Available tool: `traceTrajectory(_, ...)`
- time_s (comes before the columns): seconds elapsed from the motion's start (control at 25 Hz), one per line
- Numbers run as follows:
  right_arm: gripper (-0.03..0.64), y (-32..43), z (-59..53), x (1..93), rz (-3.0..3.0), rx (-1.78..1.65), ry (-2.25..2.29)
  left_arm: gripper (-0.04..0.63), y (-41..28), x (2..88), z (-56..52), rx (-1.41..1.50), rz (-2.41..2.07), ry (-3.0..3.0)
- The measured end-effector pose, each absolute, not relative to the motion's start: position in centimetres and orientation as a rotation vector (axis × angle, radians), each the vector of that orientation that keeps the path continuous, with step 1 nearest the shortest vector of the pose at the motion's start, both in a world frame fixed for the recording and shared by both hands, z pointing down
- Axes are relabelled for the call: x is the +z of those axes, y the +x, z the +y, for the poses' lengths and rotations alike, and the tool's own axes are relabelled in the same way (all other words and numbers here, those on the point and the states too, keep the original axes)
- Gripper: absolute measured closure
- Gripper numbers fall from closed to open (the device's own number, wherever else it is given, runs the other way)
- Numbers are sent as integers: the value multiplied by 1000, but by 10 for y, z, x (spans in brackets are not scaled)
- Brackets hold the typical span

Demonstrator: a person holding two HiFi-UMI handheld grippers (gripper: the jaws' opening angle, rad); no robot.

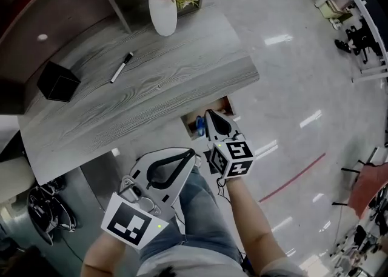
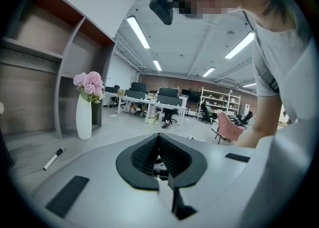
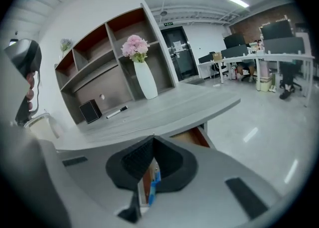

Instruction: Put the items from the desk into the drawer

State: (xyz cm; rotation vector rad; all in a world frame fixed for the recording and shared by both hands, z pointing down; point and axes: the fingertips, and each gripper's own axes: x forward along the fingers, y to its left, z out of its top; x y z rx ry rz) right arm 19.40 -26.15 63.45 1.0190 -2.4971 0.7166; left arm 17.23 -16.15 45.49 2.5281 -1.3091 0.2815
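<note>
The grey desk (image 1: 182,82) has its drawer (image 1: 223,106) open under the near edge with something blue (image 1: 200,126) inside. The right claw (image 1: 210,114) hangs over the drawer, jaws together and empty. The left claw (image 1: 191,156) is likewise closed on nothing. On the desk are a black box (image 1: 57,82) and, at its 3 o'clock, the marker (image 1: 121,67). The marker lies at about 11 o'clock from both claws, its length running 7 to 1 o'clock, and the left claw looks better placed to fetch it.

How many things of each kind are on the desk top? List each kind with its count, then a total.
Vase with flowers: 1
Marker: 1
Black box: 1
Total: 3
</note>
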Motion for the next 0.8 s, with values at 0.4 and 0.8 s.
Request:
traceTrajectory(0.4, 603, 196, -269, 677, -2432, 860, 1009, 594, 166, 472, -178, 300, -1279, 2497)
traceTrajectory(0.8, 560, 218, -285, 665, -2364, 671, 1096, 594, 162, 463, -182, 287, -1271, 2525)
